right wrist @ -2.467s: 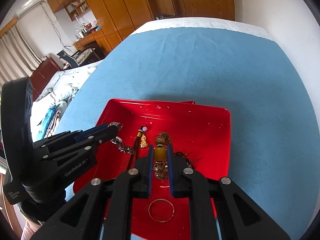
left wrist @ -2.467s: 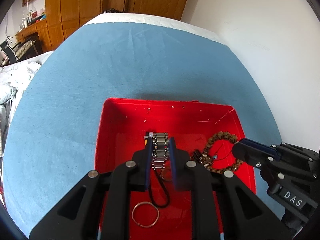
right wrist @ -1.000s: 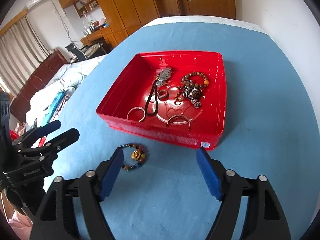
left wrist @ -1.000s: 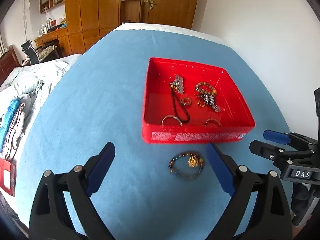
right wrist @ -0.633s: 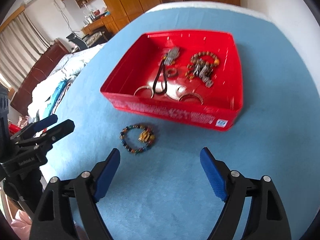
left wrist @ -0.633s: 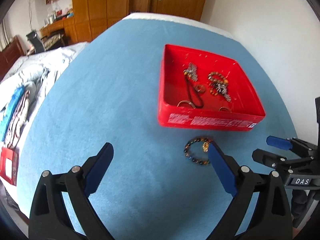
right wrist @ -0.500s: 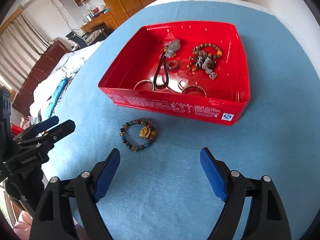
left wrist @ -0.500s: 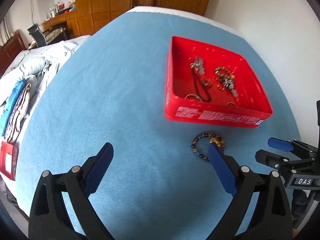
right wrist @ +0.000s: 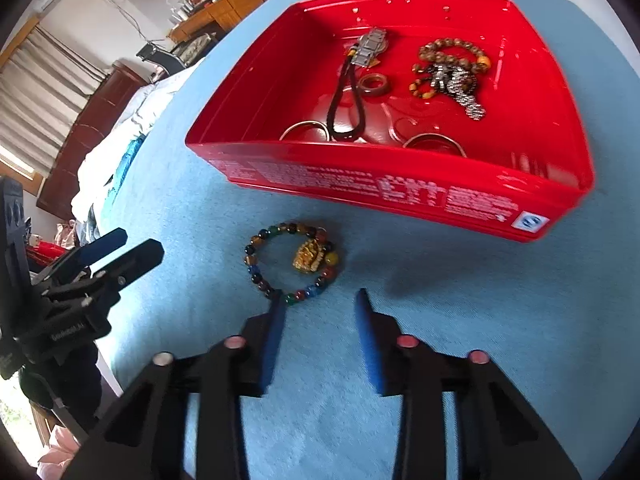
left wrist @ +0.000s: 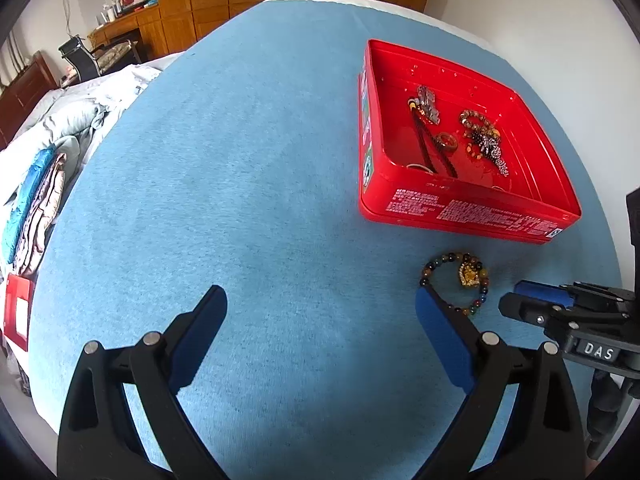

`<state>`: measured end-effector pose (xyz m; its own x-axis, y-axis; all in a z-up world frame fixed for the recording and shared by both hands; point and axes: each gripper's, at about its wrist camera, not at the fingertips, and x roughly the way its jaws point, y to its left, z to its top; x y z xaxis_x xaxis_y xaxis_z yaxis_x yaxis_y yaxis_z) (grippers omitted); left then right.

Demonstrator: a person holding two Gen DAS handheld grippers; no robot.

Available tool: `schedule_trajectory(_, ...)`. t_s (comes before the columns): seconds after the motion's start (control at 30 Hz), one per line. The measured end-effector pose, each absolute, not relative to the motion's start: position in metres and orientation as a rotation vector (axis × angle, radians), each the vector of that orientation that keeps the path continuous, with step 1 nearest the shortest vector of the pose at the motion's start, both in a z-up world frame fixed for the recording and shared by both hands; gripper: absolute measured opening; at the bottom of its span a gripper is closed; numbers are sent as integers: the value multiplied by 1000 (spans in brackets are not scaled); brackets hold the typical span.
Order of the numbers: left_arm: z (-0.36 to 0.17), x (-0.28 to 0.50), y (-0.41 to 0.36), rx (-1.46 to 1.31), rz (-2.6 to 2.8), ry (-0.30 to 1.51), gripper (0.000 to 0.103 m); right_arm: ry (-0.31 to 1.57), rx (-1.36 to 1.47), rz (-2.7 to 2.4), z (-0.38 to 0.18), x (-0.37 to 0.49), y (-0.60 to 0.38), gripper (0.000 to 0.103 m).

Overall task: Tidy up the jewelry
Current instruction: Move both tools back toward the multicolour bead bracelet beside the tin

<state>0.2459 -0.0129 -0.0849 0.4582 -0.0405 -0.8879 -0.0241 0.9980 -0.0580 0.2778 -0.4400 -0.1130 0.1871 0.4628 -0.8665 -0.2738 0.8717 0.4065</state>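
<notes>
One piece is sitting outside: the multicoloured round-bead bracelet with a gold charm [right wrist: 294,263] is lying on the blue cloth [left wrist: 248,184], just near of the red rectangular tin tray [right wrist: 404,194]. Everything else looks sorted and is lying in the tray: silver link bracelet on a black cord [right wrist: 362,68], brown ring [right wrist: 375,85], brown wooden bead bracelet tangled with a silver chain [right wrist: 452,68], two thin metal bangles [right wrist: 306,130]. You're holding the right gripper [right wrist: 320,300] spread, empty, its left tip at the bracelet's near edge; I'm judging contact as unclear. You're holding the left gripper [left wrist: 320,312] spread wide, empty, left of the bracelet. The tray's near wall is cutting off the bangles, and the tangled pile is hard to separate.
</notes>
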Motion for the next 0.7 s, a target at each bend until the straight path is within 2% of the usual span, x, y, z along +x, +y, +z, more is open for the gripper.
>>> schedule_trajectory(0.2, -90, 253, -11, -74, -17, 1108, 94, 1295, 171, 517, -118, 289, -434, 18)
schedule_trajectory(0.7, -94, 259, -7, -90, -34, 1123, 94, 1287, 143, 521, -122, 295, -422, 7)
